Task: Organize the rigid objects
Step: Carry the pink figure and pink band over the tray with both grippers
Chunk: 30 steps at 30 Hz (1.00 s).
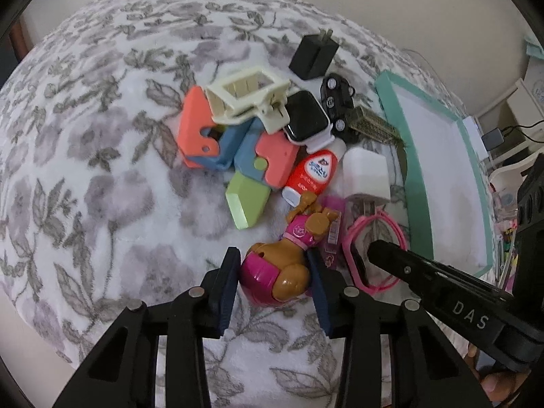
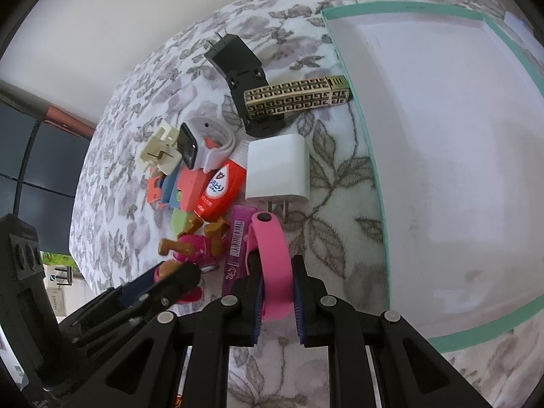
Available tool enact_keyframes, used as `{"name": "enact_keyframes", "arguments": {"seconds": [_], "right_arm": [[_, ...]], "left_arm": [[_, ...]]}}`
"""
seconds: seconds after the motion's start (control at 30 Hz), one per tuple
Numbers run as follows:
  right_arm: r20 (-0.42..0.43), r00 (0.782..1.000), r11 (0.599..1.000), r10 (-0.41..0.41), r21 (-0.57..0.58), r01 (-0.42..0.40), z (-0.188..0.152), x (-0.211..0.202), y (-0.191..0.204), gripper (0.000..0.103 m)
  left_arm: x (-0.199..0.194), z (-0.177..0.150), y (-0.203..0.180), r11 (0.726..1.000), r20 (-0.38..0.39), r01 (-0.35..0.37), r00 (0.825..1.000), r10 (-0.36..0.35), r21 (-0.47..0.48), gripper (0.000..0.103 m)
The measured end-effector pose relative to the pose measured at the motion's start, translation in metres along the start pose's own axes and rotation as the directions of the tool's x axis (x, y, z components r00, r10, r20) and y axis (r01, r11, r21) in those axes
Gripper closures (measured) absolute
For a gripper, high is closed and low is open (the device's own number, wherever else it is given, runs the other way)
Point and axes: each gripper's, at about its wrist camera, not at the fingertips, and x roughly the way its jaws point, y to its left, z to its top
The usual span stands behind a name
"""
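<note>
Toy dog figure (image 1: pixel 282 265): brown body, pink helmet and vest, lying on its side on the floral blanket (image 1: pixel 102 176) at the near edge of the pile. Pink wristband (image 2: pixel 273 261): looped, standing on edge just beside the dog. White charger (image 2: pixel 278 170): prongs facing the wristband. Red bottle (image 2: pixel 221 187): lying tilted against the charger. Teal-rimmed white tray (image 2: pixel 442 153): flat, beside the pile.

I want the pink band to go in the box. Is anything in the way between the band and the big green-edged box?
Nothing visible: the right gripper is shut on the pink band, and only bare flowered blanket lies before the box.
</note>
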Motion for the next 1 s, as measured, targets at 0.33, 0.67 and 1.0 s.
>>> {"name": "enact_keyframes", "arguments": {"seconds": [0.33,0.67,1.0], "right_arm": [[0.041,0.999,1.000,0.026,0.007,-0.027,-0.001,-0.015,0.001,0.087],[0.246,0.968,0.994,0.052,0.086,-0.075,0.012,-0.071,-0.020,0.087],[0.416,0.884,0.968,-0.213,0.215,0.132,0.026,-0.121,-0.072,0.087]], "left_arm": [[-0.011,0.004,0.008,0.999,0.014,0.016,1.000,-0.015,-0.042,0.062],[-0.067,0.043,-0.034,1.000,0.137,0.015,0.990,-0.018,0.021,0.062],[-0.070,0.067,-0.133,0.991,0.212,0.011,0.977,-0.039,0.130,0.062]]}}
